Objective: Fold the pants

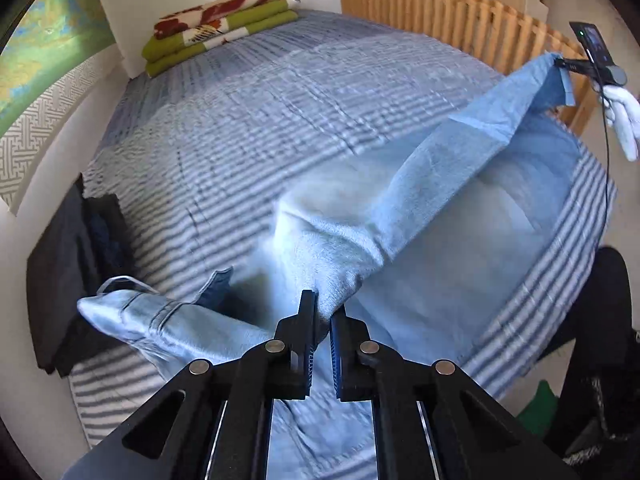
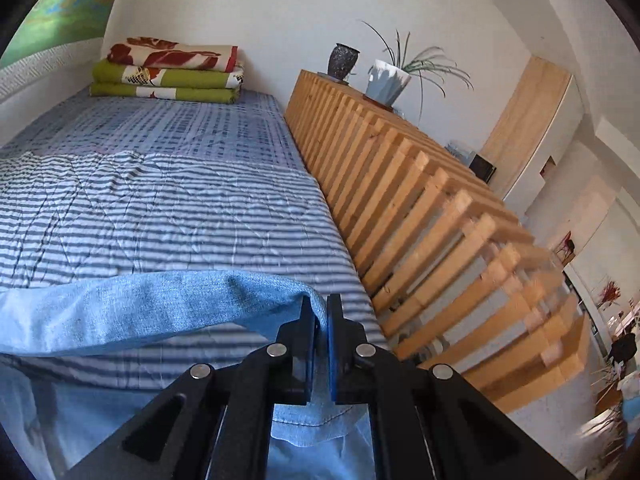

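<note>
In the left wrist view, the left gripper (image 1: pixel 323 316) has its fingers (image 1: pixel 306 320) pinched on a fold of the light blue denim pants (image 1: pixel 340 240), which lift off the striped bedspread (image 1: pixel 240 140) in a ridge running toward the upper right. There the right gripper (image 1: pixel 568 65), held by a white-gloved hand (image 1: pixel 622 120), nips the far end of the cloth and holds it raised above the bed. One end of the pants (image 1: pixel 132 312) lies at the lower left, next to a dark folded garment (image 1: pixel 72 272) at the bed's edge. A stack of folded blankets (image 1: pixel 220 28), green with red flowers, sits at the far end of the bed, and a slatted wooden cabinet (image 1: pixel 460 20) runs along the far side. In the right wrist view, the right gripper (image 2: pixel 322 316) has its fingers (image 2: pixel 308 328) pressed together on a doubled edge of the pants (image 2: pixel 160 300); the denim droops to the left in a band above the bedspread (image 2: pixel 160 208) and hangs down beneath the fingers. The blankets (image 2: pixel 168 76) lie at the head of the bed, and the cabinet (image 2: pixel 420 200) beside it carries a dark vase (image 2: pixel 343 60) and a potted plant (image 2: pixel 390 80).
</note>
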Motion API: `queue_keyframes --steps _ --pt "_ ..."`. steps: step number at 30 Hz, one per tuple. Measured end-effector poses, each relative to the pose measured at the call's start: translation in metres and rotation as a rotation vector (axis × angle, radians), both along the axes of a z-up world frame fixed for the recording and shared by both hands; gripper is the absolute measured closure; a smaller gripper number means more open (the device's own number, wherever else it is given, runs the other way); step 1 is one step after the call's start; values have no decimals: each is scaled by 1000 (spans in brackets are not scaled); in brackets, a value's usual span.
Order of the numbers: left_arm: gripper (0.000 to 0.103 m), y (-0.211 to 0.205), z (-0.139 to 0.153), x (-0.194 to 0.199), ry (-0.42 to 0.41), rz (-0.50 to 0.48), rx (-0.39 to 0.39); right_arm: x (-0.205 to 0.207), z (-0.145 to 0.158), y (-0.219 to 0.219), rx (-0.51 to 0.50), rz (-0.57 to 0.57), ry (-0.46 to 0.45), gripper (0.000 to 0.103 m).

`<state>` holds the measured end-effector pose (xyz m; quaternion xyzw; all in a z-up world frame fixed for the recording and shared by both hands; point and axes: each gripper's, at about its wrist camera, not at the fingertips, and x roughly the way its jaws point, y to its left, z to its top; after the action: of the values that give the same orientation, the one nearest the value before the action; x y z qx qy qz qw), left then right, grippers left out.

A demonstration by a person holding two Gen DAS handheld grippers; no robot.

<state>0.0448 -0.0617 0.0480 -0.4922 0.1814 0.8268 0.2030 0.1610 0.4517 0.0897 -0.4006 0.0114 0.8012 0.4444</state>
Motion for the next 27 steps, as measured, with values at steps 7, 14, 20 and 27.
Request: queue_keyframes --steps 7,14,20,27 --pt "90 17 -85 69 -260 -12 27 76 -101 -40 -83 18 -142 99" --pt "86 1 -44 77 -192 19 76 138 -131 -62 -97 0 -144 72" --pt "66 28 -19 30 -64 19 73 210 -118 -41 -283 -101 128 71" --pt "66 90 -72 -39 -75 31 4 219 -114 5 -460 -222 309 71"
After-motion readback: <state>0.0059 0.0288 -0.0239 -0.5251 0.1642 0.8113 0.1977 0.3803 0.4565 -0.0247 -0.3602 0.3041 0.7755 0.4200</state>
